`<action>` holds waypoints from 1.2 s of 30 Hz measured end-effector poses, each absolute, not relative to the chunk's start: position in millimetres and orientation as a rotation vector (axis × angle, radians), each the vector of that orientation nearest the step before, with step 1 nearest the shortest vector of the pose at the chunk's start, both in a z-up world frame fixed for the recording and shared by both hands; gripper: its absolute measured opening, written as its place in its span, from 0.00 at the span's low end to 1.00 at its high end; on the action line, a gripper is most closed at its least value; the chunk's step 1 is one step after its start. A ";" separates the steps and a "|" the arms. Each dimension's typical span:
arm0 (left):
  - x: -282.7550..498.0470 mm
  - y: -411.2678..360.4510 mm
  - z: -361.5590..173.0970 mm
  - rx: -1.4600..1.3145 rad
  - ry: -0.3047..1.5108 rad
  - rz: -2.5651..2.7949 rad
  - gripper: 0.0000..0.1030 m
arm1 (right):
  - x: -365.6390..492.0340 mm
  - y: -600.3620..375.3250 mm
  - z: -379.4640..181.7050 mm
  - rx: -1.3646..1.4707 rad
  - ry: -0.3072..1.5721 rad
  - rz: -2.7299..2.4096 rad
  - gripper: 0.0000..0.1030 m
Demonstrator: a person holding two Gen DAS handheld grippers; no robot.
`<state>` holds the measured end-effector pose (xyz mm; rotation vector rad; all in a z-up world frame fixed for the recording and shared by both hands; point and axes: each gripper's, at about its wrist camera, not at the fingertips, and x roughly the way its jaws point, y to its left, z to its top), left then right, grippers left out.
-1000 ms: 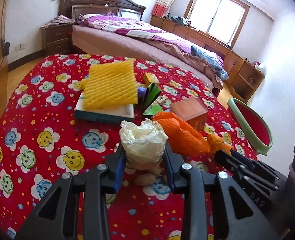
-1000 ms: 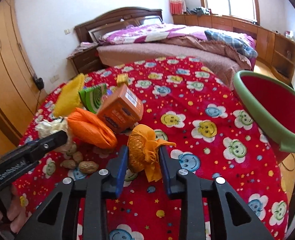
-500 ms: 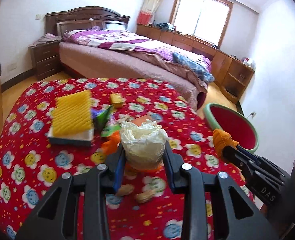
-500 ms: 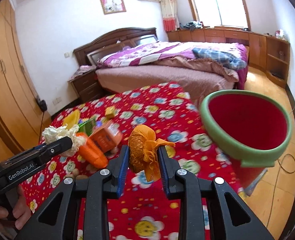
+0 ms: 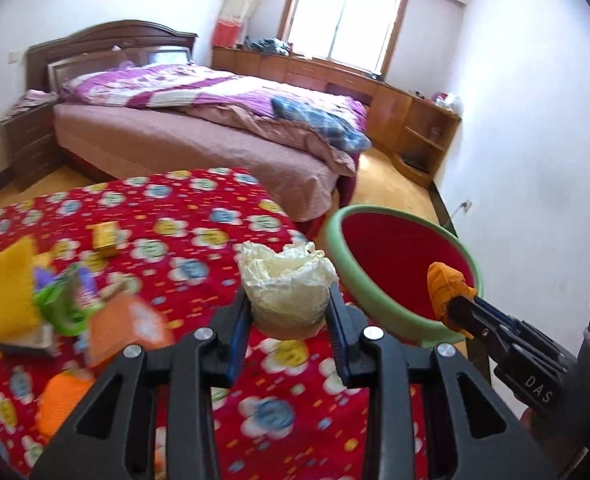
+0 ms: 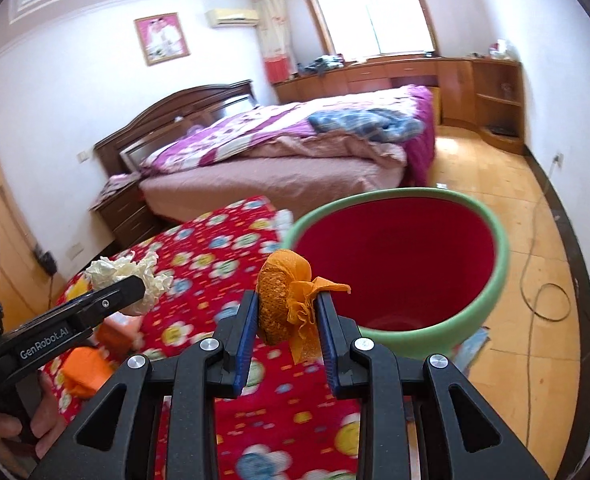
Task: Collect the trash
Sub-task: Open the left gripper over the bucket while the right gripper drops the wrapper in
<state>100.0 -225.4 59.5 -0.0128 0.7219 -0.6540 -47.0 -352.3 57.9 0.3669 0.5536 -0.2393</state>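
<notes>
Cream-coloured crumpled paper [image 5: 287, 288] sits clamped between the blue pads of my left gripper [image 5: 289, 316], held above a table draped in a red cloth [image 5: 183, 216] printed with smiling flowers. From the left wrist view, a bin with a green rim [image 5: 337, 248] and red inside stands at about two o'clock from the paper, just past the table's edge. My right gripper [image 6: 285, 320] is closed on a bundle of orange netting [image 6: 283, 300], which hangs at the bin's near rim [image 6: 499, 280]; in the right wrist view the bin fills the area at one o'clock from the bundle.

Other litter lies on the cloth at nine o'clock from my left gripper, blurred: a yellow foam mesh sheet [image 5: 13, 284], a green wrapper [image 5: 61, 300], an orange carton [image 5: 125, 328] and an orange lump [image 5: 65, 404]. A small yellow box [image 5: 106, 236] lies at eleven o'clock. A bed with a purple quilt [image 5: 199, 92] stands at twelve o'clock, beyond the table.
</notes>
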 end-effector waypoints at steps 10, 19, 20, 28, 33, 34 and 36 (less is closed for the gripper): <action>119.5 -305.6 45.1 0.016 0.762 -0.767 0.34 | -51.3 -409.6 40.8 0.441 0.566 -0.341 0.30; 129.5 -343.6 34.3 0.076 0.785 -0.797 0.48 | -46.3 -435.6 31.1 0.484 0.570 -0.365 0.39; 129.1 -343.1 33.8 0.077 0.782 -0.799 0.50 | -46.4 -436.3 30.4 0.486 0.568 -0.365 0.40; 125.5 -339.4 38.9 0.072 0.756 -0.802 0.59 | -47.9 -438.8 29.3 0.495 0.555 -0.372 0.47; 120.6 -327.1 44.1 0.067 0.748 -0.785 0.59 | -47.0 -431.9 33.6 0.472 0.553 -0.364 0.56; 118.4 -322.0 46.4 0.062 0.743 -0.777 0.59 | -46.4 -429.6 34.4 0.468 0.555 -0.362 0.63; 115.2 -314.9 49.8 0.052 0.733 -0.765 0.59 | -45.9 -427.6 35.4 0.468 0.555 -0.354 0.66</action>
